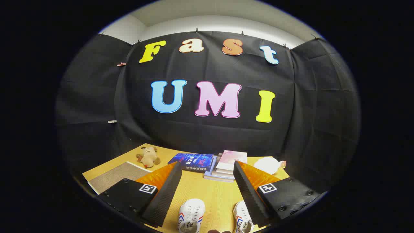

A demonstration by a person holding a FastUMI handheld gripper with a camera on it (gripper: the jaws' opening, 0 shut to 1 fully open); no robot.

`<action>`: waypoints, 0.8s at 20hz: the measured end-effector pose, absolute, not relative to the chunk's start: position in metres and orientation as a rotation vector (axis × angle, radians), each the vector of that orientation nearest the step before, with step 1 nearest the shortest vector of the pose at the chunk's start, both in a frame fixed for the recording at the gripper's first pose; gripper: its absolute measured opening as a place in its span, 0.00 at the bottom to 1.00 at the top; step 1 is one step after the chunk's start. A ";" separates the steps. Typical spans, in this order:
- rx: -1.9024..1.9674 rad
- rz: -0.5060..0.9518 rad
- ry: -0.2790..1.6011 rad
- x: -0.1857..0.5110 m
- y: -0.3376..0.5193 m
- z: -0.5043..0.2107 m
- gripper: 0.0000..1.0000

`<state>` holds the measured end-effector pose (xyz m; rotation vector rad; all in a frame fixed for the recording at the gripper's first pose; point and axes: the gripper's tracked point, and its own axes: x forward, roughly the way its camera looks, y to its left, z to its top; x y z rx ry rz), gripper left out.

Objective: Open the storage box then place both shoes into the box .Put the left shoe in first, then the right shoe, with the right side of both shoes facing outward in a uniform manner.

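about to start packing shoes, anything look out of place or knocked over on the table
Nothing stands out. Two white canvas shoes sit upright between the open gripper fingers; the brown plush toy lies beyond, beside a neat book stack.

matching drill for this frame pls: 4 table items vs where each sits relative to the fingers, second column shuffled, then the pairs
1 plush toy
2 dark blue book
3 shoe with red and blue stripes
4 crumpled white tissue

A between the open fingers, near their base
B far table edge, beyond the right finger
C far left, next to the grey board
D beyond the left fingertip, left of the book stack

Pairs: 1-C, 2-D, 3-A, 4-B. The gripper is open, holding nothing.
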<state>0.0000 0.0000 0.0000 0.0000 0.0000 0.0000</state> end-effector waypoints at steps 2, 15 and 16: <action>0.016 0.002 0.004 0.001 -0.001 0.001 0.98; 0.046 0.055 0.049 0.004 0.005 -0.017 0.98; 0.047 0.060 0.054 0.005 0.006 -0.019 0.98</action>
